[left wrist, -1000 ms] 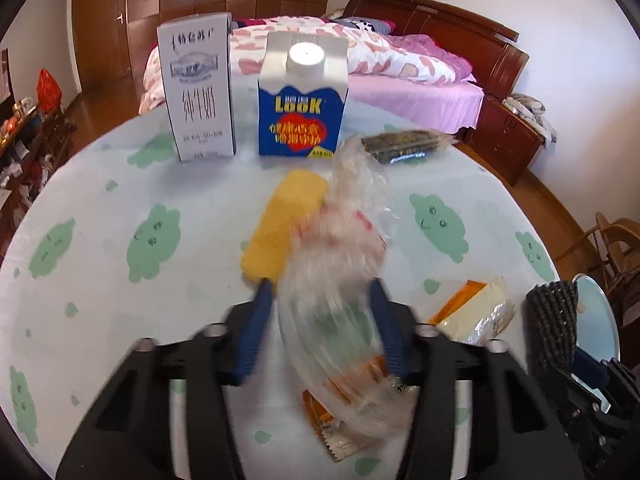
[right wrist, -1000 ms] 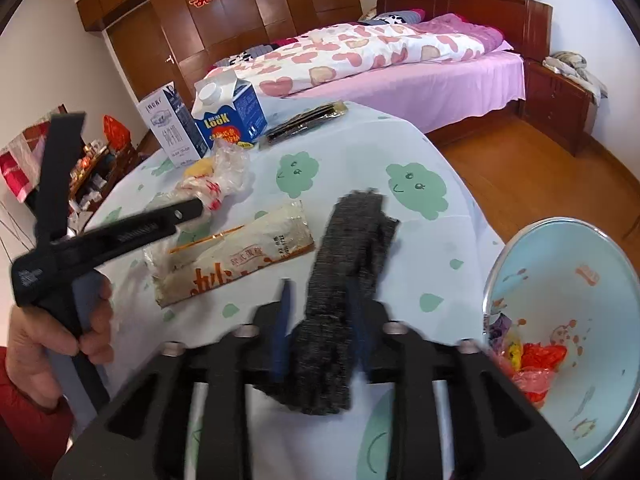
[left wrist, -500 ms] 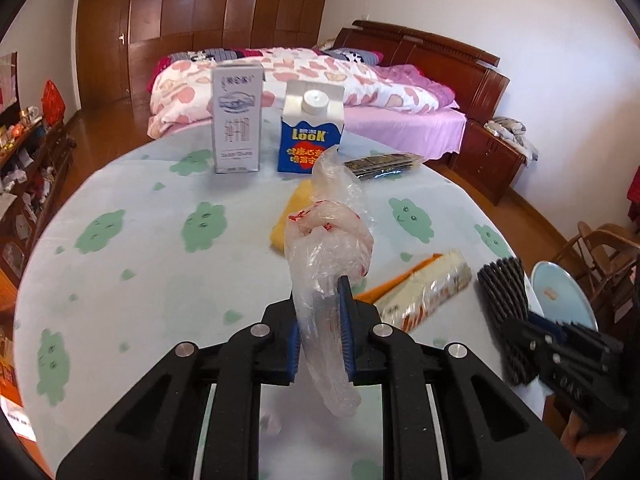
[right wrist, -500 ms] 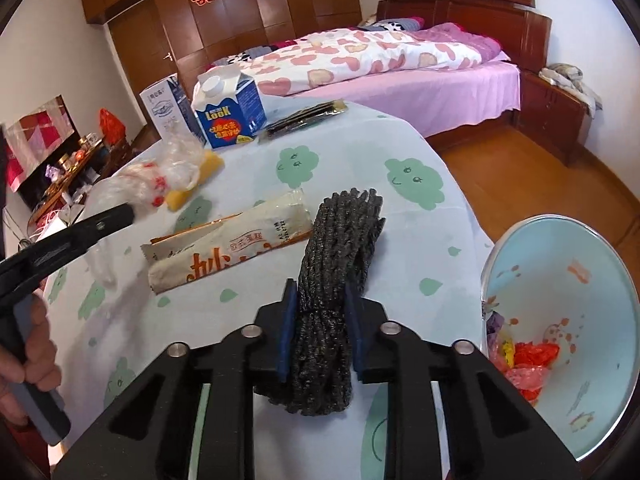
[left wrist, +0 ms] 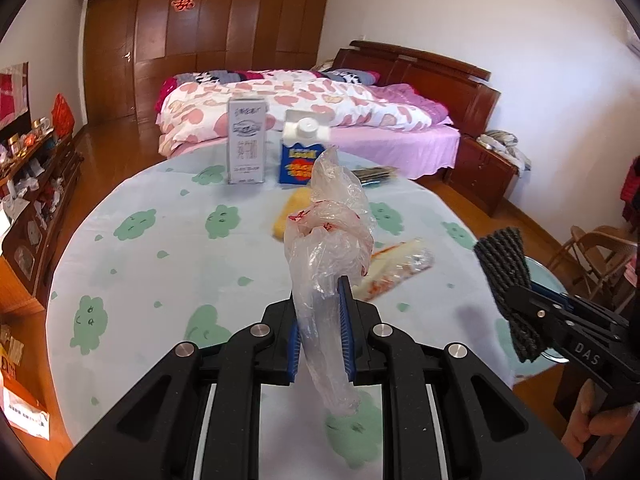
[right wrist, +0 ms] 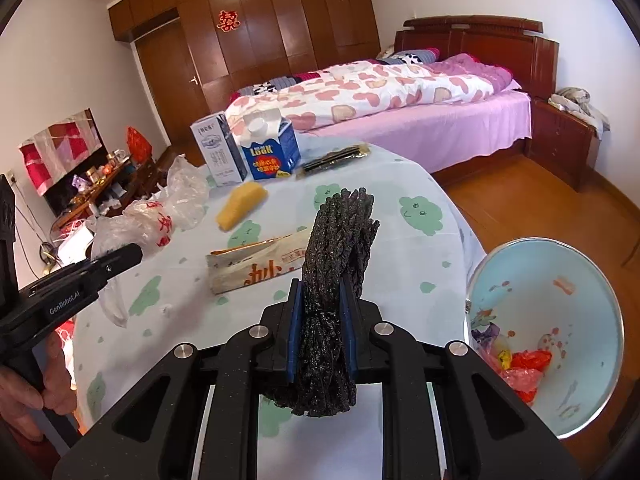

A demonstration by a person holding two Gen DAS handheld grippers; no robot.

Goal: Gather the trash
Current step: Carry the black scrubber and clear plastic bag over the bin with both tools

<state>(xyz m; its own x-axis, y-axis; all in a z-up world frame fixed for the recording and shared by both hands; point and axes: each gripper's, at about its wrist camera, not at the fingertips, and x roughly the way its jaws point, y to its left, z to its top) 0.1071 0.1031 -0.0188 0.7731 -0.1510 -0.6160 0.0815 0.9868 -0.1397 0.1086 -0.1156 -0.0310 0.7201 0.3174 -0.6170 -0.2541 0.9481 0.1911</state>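
Observation:
My left gripper (left wrist: 322, 320) is shut on a crumpled clear plastic bag (left wrist: 332, 236) with red print, held above the round table (left wrist: 160, 264). The bag also shows in the right wrist view (right wrist: 152, 220). My right gripper (right wrist: 322, 320) is shut on a bundle of dark knitted cord (right wrist: 340, 248), held above the table's right edge; it also shows in the left wrist view (left wrist: 506, 264). A pale blue trash bin (right wrist: 560, 280) with colourful wrappers inside stands on the floor to the right of the table.
On the table lie a long snack wrapper (right wrist: 256, 268), a yellow sponge-like block (right wrist: 240, 204), a dark flat packet (right wrist: 336, 158), a blue LOOK carton (right wrist: 270, 148) and a white milk carton (right wrist: 218, 152). A bed (right wrist: 400, 96) stands behind. A wooden chair (left wrist: 596, 256) is at the right.
Both grippers have risen and pulled back from the table with their loads. The left gripper closed on the plastic bag about a second ago and lifted it.

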